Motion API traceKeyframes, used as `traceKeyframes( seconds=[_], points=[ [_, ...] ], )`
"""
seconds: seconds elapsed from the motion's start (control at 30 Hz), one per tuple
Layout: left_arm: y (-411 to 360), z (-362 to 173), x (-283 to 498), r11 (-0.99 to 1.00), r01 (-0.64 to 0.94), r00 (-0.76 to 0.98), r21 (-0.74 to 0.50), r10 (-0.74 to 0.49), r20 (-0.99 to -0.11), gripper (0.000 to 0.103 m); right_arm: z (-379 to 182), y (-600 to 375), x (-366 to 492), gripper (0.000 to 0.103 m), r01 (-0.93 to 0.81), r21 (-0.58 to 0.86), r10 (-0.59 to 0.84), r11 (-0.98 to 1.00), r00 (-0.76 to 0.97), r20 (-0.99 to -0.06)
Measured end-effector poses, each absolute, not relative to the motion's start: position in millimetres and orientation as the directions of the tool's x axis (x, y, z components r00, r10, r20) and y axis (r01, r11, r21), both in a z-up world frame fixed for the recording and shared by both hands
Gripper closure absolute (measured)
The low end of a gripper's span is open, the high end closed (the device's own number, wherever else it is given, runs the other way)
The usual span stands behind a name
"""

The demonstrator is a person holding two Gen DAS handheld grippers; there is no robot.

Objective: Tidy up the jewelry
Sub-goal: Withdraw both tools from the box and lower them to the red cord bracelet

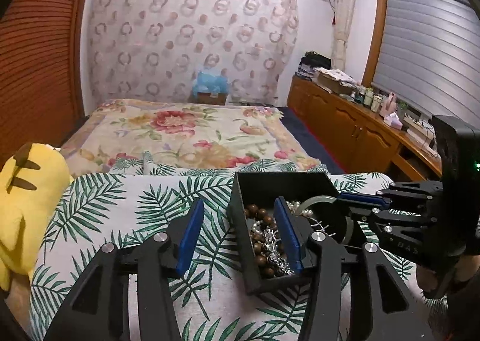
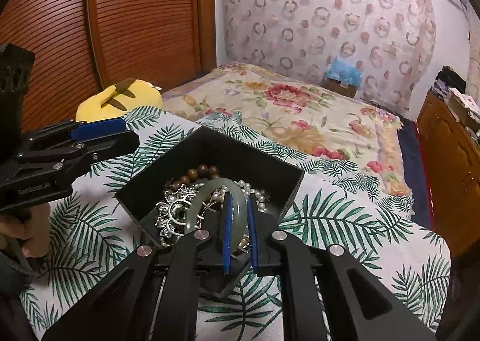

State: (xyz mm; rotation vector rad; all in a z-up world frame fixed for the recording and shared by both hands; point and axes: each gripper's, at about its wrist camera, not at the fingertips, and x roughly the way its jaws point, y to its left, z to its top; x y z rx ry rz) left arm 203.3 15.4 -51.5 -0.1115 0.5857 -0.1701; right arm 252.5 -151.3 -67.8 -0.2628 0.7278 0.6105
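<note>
Right gripper (image 2: 238,221) pinched on jade bangle (image 2: 210,188) inside black box (image 2: 288,188), probably gripping. Left gripper (image 1: 240,236) wide open, empty, straddling box wall. Next: lift bangle clear of tangled jewelry

Black box (image 2: 177,158), pale green bangle (image 2: 207,188), brown beads (image 2: 198,171), seemingly silver brooch (image 2: 174,209), green-leaf-patterned white cloth (image 2: 345,221).

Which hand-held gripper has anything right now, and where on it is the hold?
The right hand-held gripper pinches the pale green jade bangle across its near-side band, over the black box. The left hand-held gripper is open, straddling the box's left wall, holding nothing.
</note>
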Motion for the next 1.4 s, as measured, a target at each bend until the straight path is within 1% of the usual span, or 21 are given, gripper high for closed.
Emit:
traceKeyframes(
  seconds=[0.07,0.1,0.37,0.53,0.6,0.67,0.8,0.9,0.97,1.03,1.1,1.3,1.4],
  points=[
    [15,-49,201,0.981,0.126,0.824,-0.148,-0.186,-0.534,0.05,-66,-153,248,0.09,-0.604,-0.019,0.428,0.797,0.587,-0.687],
    [15,-49,201,0.981,0.125,0.825,-0.146,-0.185,-0.534,0.049,-65,-154,246,0.09,-0.601,-0.022,0.426,0.799,0.592,-0.684],
    [5,-39,190,0.982,0.144,0.822,-0.119,-0.186,-0.538,0.049,-58,-161,234,0.088,-0.602,-0.02,0.435,0.798,0.6,-0.671],
    [-2,-38,175,0.98,0.17,0.808,-0.105,-0.2,-0.554,0.048,-55,-169,208,0.088,-0.612,0.006,0.46,0.791,0.589,-0.664],
    [-2,-39,168,0.976,0.184,0.796,-0.114,-0.216,-0.565,0.047,-59,-173,196,0.088,-0.615,0.013,0.463,0.788,0.578,-0.672],
    [-1,-43,160,0.974,0.196,0.781,-0.117,-0.227,-0.581,0.041,-65,-178,182,0.088,-0.615,0.022,0.459,0.788,0.564,-0.686],
    [-2,-57,145,0.973,0.208,0.755,-0.1,-0.225,-0.616,0.04,-85,-182,160,0.088,-0.619,0.044,0.451,0.784,0.519,-0.727],
    [-3,-68,136,0.97,0.222,0.731,-0.097,-0.232,-0.642,0.037,-100,-180,148,0.088,-0.626,0.053,0.443,0.778,0.486,-0.753],
    [-4,-75,128,0.969,0.228,0.712,-0.094,-0.232,-0.662,0.034,-108,-180,141,0.085,-0.625,0.055,0.436,0.779,0.476,-0.764],
    [-6,-80,121,0.968,0.239,0.702,-0.082,-0.23,-0.674,0.032,-113,-179,135,0.079,-0.631,0.067,0.44,0.773,0.458,-0.772],
    [-8,-85,114,0.967,0.246,0.693,-0.069,-0.225,-0.685,0.029,-115,-177,130,0.078,-0.636,0.064,0.441,0.769,0.454,-0.774],
    [-13,-94,101,0.966,0.251,0.669,-0.059,-0.217,-0.71,0.028,-120,-171,121,0.078,-0.656,0.058,0.441,0.753,0.437,-0.784],
    [-17,-95,92,0.965,0.257,0.667,-0.056,-0.219,-0.712,0.028,-123,-163,118,0.077,-0.672,0.011,0.412,0.741,0.441,-0.797]
  ],
)
